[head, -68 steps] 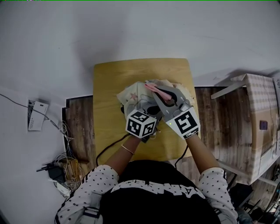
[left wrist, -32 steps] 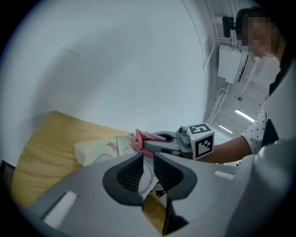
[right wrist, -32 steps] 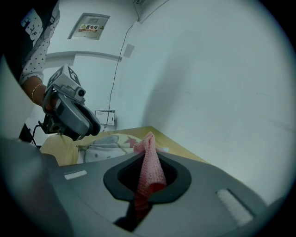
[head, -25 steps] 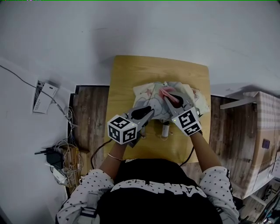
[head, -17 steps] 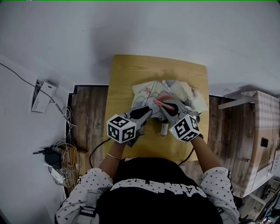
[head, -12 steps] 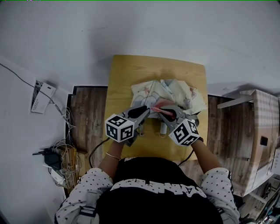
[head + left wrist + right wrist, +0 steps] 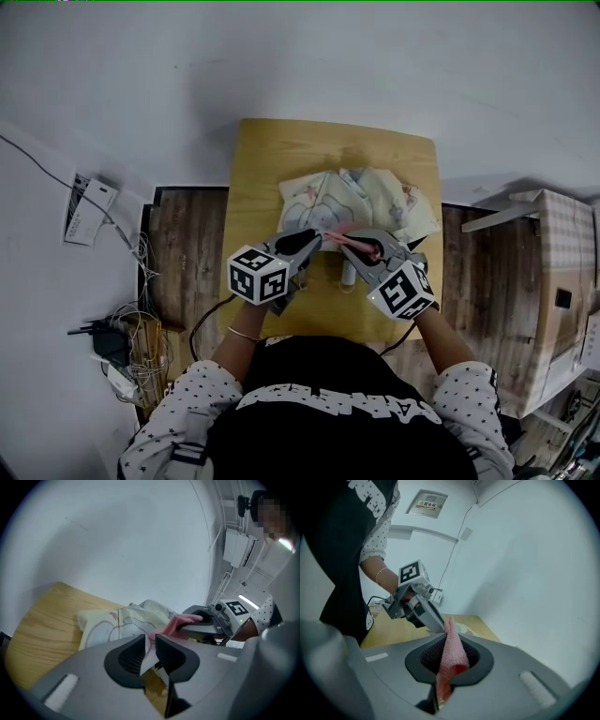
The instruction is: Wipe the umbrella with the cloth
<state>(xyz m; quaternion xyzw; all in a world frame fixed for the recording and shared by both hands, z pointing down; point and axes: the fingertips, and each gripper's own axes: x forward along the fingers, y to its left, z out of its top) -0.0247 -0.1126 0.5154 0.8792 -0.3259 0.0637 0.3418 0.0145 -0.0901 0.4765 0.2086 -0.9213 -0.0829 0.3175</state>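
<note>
Noted the umbrella (image 7: 361, 197) collapsed, pale and printed, lying on the far half of the wooden table (image 7: 272, 159); confirmed same in the left gripper view (image 7: 115, 623) on the table (image 7: 42, 630). Found the left gripper (image 7: 316, 240) with jaws narrow, pinching a thin fold of the umbrella's pale fabric at its near edge (image 7: 150, 645). Found the right gripper (image 7: 351, 241) closed on the pink cloth (image 7: 452, 651), its free end standing out past the fingertips (image 7: 451, 654); cloth (image 7: 336, 233) seen between the two grippers, just at the umbrella's near edge. Could not tell whether cloth touches fabric. Recorded both grippers close together, tips nearly meeting.
</note>
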